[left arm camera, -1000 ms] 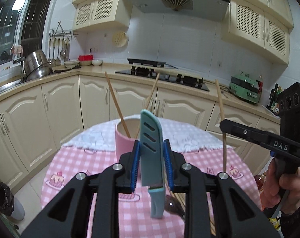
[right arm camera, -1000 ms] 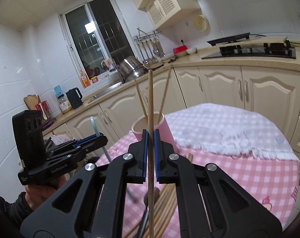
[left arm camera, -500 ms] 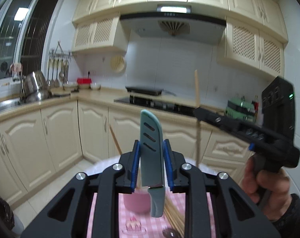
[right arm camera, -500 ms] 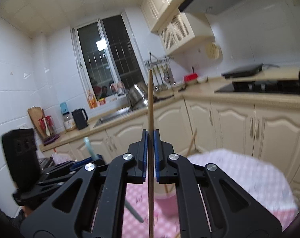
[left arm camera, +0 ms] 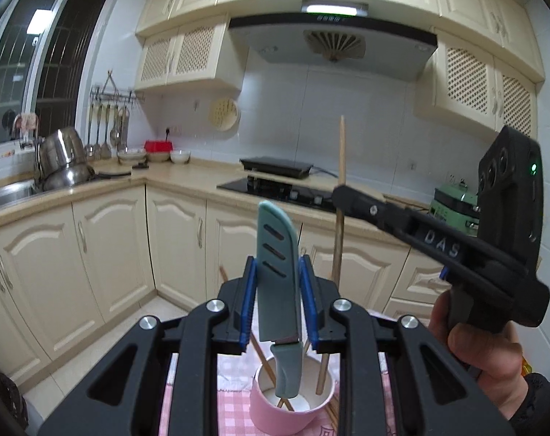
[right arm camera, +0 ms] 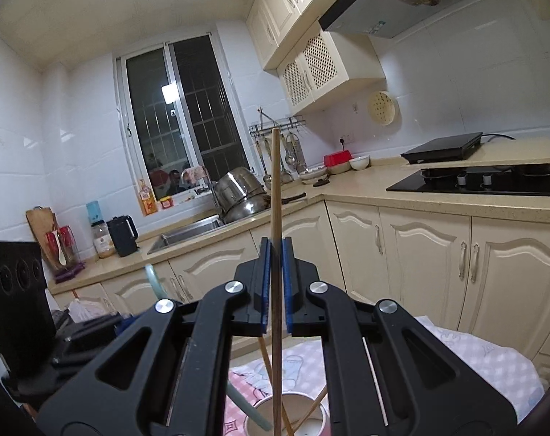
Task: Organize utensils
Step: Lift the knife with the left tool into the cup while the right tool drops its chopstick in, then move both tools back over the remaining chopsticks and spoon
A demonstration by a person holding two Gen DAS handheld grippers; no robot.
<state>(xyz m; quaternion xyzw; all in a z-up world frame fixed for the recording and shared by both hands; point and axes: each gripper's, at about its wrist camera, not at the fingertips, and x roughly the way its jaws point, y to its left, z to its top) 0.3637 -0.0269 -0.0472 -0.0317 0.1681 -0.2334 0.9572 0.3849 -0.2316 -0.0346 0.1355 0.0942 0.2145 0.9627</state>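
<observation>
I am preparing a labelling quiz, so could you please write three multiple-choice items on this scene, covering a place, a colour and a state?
1. Where does the teal sheathed knife point its handle?
A. into the pink round cup
B. onto the stove
C. into the sink

2. What colour are the pads of the left gripper?
A. red
B. blue
C. white

3. How does the right gripper stand?
A. open, empty
B. shut on the wooden chopstick
C. shut on a spoon

Answers: 1 A, the handle hangs inside the rim; 2 B, blue strips flank the sheath; 3 B, the pads pinch the upright stick.
</observation>
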